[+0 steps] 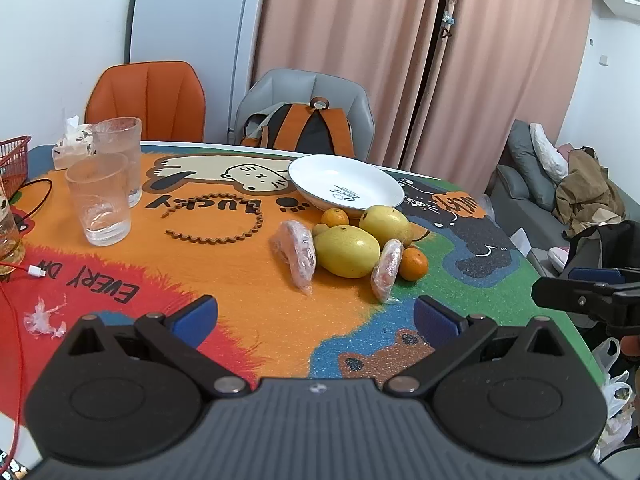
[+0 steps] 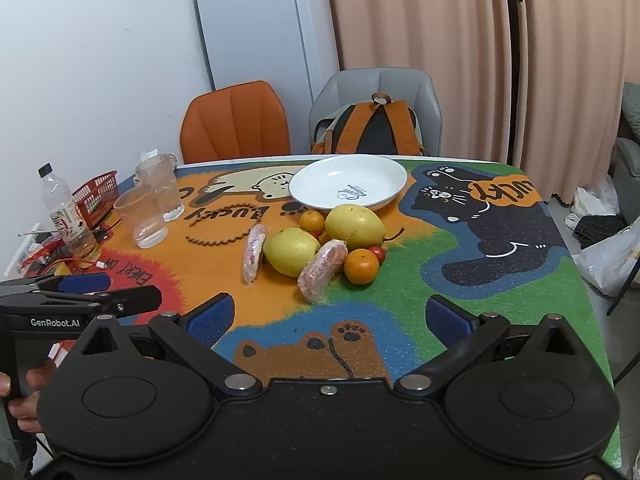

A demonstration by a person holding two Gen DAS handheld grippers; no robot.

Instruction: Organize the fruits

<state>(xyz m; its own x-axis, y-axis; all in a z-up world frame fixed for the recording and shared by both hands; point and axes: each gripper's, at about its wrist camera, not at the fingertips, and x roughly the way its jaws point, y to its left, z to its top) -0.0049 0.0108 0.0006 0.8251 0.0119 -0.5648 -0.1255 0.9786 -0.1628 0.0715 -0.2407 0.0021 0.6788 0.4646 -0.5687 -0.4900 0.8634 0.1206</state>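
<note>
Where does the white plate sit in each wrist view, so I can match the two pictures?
Left wrist: the plate is just right of centre, behind the fruit pile, empty.
Right wrist: the plate is at centre, also behind the fruit pile.
Shared landmark: the grey chair with the backpack stands straight behind it in both.

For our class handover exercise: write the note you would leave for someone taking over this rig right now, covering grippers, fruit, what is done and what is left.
Left gripper: open, empty, short of the fruit.
Right gripper: open, empty, also short of it.
Fruit: two yellow fruits, two oranges and two plastic-wrapped pieces lie piled on the table mat, just in front of the white plate.
Done: nothing; the plate holds no fruit.
Left: every piece remains to be organized, probably onto the plate.
</note>
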